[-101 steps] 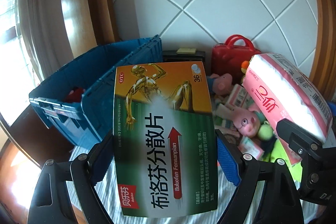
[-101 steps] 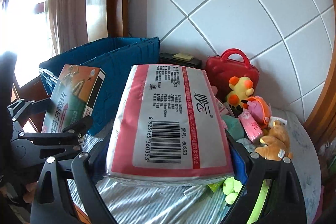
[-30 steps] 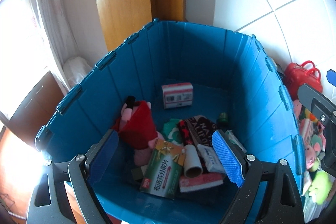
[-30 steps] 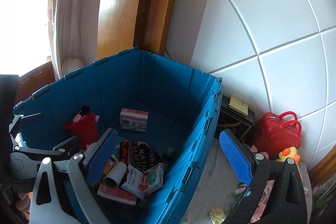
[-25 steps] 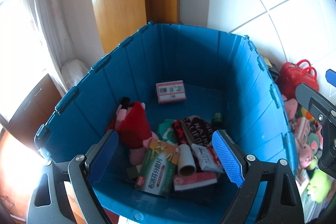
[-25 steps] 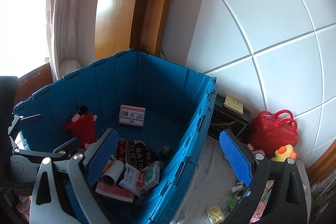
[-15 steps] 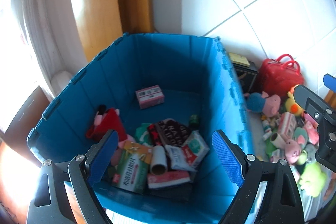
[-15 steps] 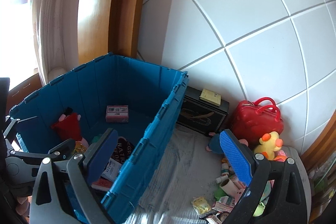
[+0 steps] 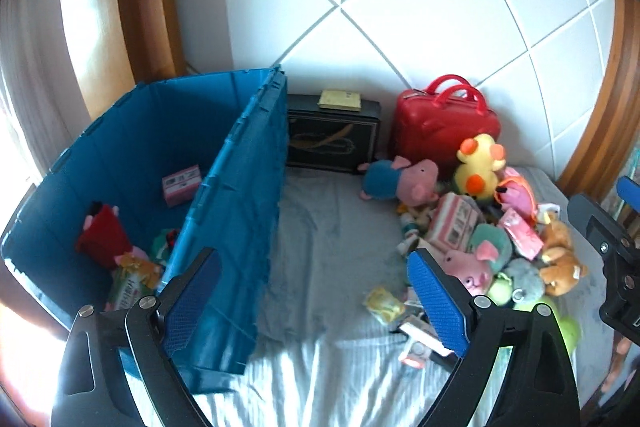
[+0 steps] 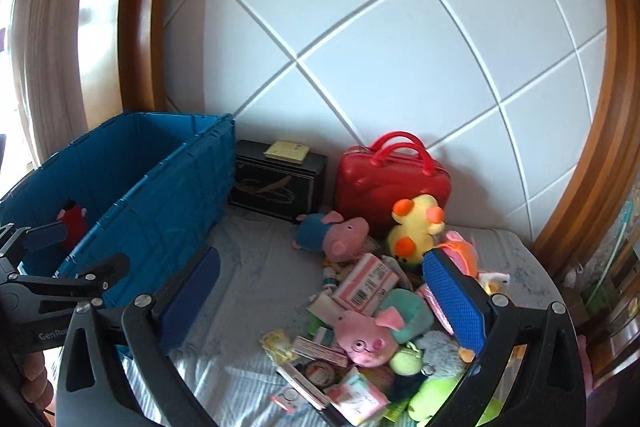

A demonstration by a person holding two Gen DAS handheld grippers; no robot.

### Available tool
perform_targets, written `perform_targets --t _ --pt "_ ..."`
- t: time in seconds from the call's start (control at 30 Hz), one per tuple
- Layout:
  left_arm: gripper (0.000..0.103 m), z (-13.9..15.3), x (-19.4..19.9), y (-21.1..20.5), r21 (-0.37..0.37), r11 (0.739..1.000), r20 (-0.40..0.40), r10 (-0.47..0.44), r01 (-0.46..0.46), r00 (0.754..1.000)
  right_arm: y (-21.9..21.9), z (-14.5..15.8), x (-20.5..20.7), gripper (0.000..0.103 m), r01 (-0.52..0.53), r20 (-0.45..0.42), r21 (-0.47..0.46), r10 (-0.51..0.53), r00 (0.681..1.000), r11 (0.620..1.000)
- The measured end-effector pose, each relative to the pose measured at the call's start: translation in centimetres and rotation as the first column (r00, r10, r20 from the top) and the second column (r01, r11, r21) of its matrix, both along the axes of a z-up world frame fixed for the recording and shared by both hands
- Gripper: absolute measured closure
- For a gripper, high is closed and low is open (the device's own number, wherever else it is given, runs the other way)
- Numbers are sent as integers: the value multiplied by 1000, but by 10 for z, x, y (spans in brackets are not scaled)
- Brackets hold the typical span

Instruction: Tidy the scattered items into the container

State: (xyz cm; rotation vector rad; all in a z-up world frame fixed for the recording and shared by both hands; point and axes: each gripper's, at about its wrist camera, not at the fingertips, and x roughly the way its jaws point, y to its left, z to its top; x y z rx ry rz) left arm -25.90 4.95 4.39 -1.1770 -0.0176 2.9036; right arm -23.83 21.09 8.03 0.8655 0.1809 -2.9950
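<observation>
The blue crate (image 9: 240,187) stands at the left and holds a red plush (image 9: 104,235), a green medicine box (image 9: 128,287) and a pink box (image 9: 182,183). Scattered items lie heaped at the right: a pig plush in blue (image 10: 332,227), a yellow duck (image 10: 416,227), a pink pig head (image 10: 366,339) and a pink pack (image 10: 366,283). My left gripper (image 9: 316,299) hangs over the sheet beside the crate's right wall. My right gripper (image 10: 324,297) hovers above the heap's near left side. Both sets of jaws are opening, with nothing between them.
A red case (image 9: 444,123) and a black box (image 9: 332,143) topped with a yellow pad stand against the white quilted wall. Grey striped bedding (image 9: 328,235) lies between crate and heap. A wooden frame (image 10: 580,187) borders the right side.
Both grippers have swung right, from above the crate's inside toward the heap of toys. The medicine box and tissue pack held earlier are gone from the jaws.
</observation>
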Motion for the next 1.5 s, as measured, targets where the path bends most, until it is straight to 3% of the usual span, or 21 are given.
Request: perform_targets --t 0.3,0.53,0.83,0.97,1.03,1.07,1.13,1.23,1.37,1.5 --pt "7 -76 12 110 -55 995 154 -72 81 986 156 -63 41 0 130 104 -51 -124 987 990" --pt "7 -146 16 133 -90 989 260 -89 116 961 218 -133 61 0 216 225 -118 -186 956 969" --pt "8 -216 4 124 -102 984 357 -102 148 928 184 -206 51 0 186 328 -147 -130 936 971" --pt "19 -234 0 118 -132 975 372 -117 177 921 161 -232 38 0 166 377 -157 -96 921 974" --pt "30 -240 -3 112 -144 973 374 -116 182 920 152 -244 31 0 160 400 -147 -89 912 976" --pt "32 -243 -6 108 -152 973 377 -104 172 920 148 -247 28 2 157 403 -134 -91 911 979" --pt "39 -248 -13 98 -154 978 387 -73 143 919 142 -254 20 27 148 412 -111 -90 907 983" --pt "39 -254 -26 90 -175 980 388 -24 100 921 140 -263 5 37 131 432 -110 -72 899 985" --pt "40 -264 -49 88 -200 979 383 34 47 923 144 -271 -20 37 119 441 -86 -70 895 989" --pt "40 -270 -75 106 -194 979 380 16 62 925 145 -291 -41 37 109 478 -40 -76 875 993"
